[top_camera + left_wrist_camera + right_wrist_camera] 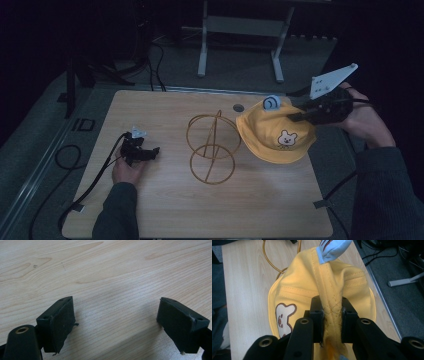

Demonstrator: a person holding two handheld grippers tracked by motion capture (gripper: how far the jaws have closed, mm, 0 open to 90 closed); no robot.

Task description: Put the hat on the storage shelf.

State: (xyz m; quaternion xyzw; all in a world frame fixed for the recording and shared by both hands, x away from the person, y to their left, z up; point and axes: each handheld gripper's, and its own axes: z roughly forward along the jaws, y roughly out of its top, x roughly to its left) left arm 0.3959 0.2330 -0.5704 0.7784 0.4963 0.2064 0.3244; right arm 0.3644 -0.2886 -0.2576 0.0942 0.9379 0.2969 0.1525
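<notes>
The hat (277, 132), a yellow one with a small bear face on its front, sits at the right side of the tabletop (165, 210), its near edge resting on the wood and its far part lifted by the right gripper (296, 116). In the right gripper view the hat (312, 292) has a pinched ridge of its crown seam running straight between the jaws, which are clamped tight on the fabric, so the fold's long axis lies along the gripper's own line of reach, pointing away toward a pale blue ear-like flap (333, 248) at the hat's far end.

Just left of the hat stands a gold wire stand (212, 147), two rings joined by a slanted rod, one ring flat on the tabletop nearer the person and one upright behind it. The hat's left rim is just beside the upright ring. Any move of the hat onto that stand would go leftward, and the right hand (367, 122) is the one placed to do it.

Further left, well apart from both, the left gripper (142, 150) rests low over bare wood; in the left gripper view its jaws stand wide with nothing between them, the tabletop (112, 277) lying plain ahead.
</notes>
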